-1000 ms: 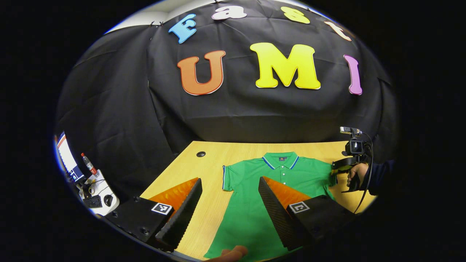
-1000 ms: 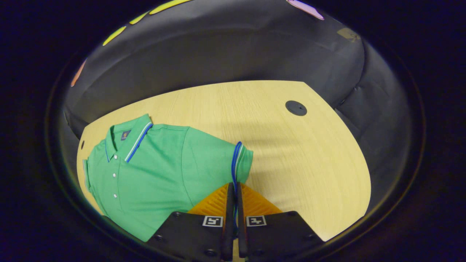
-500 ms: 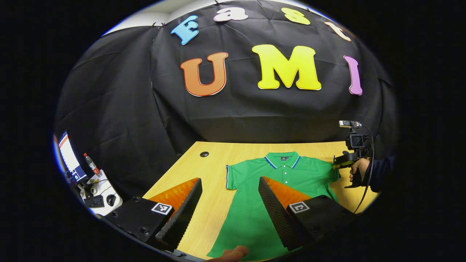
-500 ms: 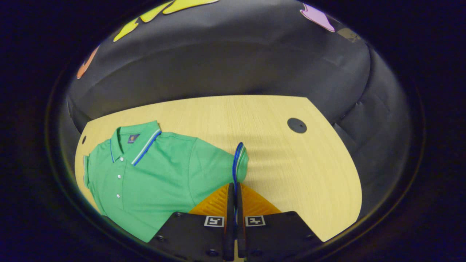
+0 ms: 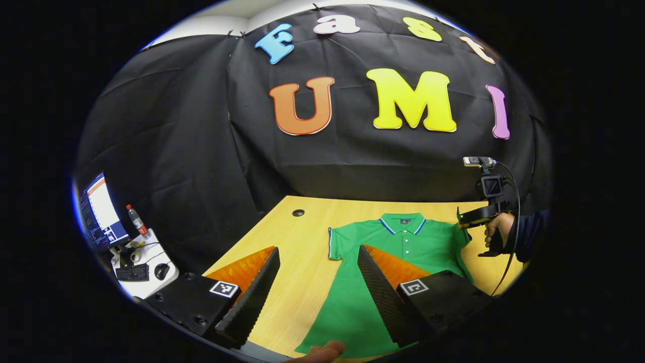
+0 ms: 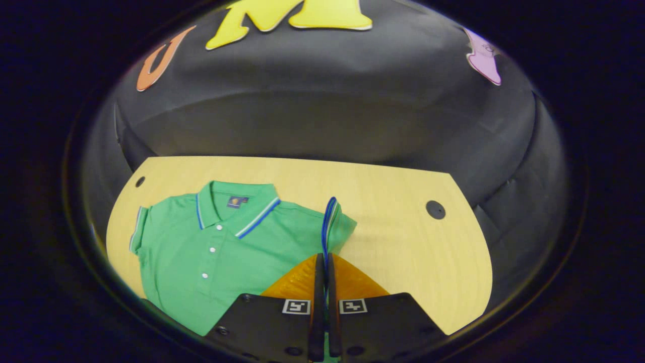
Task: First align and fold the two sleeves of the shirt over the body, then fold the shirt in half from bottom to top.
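shirt flat, face-up on surface | right claw clenched on raised sleeve cuff | left claw released above hem | advice: carry cuff inward, low, lay squarely over body

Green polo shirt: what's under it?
The wooden table lies under the green polo shirt. The right tool pinches its sleeve cuff; anything beneath the fabric is covered.
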Demonstrator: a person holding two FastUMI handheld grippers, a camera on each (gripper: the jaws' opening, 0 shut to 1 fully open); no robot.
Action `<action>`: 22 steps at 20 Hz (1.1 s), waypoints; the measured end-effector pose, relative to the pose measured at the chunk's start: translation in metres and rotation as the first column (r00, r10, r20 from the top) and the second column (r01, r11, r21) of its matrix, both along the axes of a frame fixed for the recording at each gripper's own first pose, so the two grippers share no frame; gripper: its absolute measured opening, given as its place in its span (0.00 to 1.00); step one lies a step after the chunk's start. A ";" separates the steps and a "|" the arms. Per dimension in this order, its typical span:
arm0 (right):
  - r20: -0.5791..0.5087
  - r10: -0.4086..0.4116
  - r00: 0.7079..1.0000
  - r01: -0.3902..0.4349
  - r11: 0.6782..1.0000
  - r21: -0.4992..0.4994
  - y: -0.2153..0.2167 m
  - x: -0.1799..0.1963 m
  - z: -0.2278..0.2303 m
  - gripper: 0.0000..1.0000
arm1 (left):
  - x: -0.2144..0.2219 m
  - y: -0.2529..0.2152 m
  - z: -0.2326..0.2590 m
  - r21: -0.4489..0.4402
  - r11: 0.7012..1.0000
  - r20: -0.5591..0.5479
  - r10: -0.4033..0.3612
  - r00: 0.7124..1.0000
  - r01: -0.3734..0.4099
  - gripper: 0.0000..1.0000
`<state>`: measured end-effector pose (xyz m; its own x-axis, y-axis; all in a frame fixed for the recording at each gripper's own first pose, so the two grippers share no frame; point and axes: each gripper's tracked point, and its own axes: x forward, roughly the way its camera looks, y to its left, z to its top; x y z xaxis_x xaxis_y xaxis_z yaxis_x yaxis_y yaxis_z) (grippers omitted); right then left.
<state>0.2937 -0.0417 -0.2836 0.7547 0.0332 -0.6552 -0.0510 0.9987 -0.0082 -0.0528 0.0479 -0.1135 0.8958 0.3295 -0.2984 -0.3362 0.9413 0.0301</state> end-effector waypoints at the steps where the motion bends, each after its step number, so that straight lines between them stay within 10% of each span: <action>1: 0.001 0.026 1.000 -0.026 1.000 -0.001 0.014 -0.002 0.002 0.06 | -0.005 0.006 -0.001 -0.001 1.000 0.000 0.015 1.000 -0.015 1.00; 14: -0.052 0.185 0.981 -0.186 0.982 -0.029 0.127 -0.019 -0.028 0.06 | -0.062 0.066 -0.012 -0.017 0.986 -0.023 0.168 0.985 -0.169 1.00; 22: -0.065 0.155 0.986 -0.150 0.986 0.070 0.130 -0.028 -0.029 0.12 | -0.032 0.089 -0.007 0.027 0.994 0.040 0.106 0.994 -0.107 1.00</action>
<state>0.2658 0.0879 -0.3122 0.6902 0.1884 -0.6987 -0.2010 0.9774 0.0651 -0.0847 0.1371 -0.1206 0.8657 0.4319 -0.2528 -0.4362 0.8989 0.0420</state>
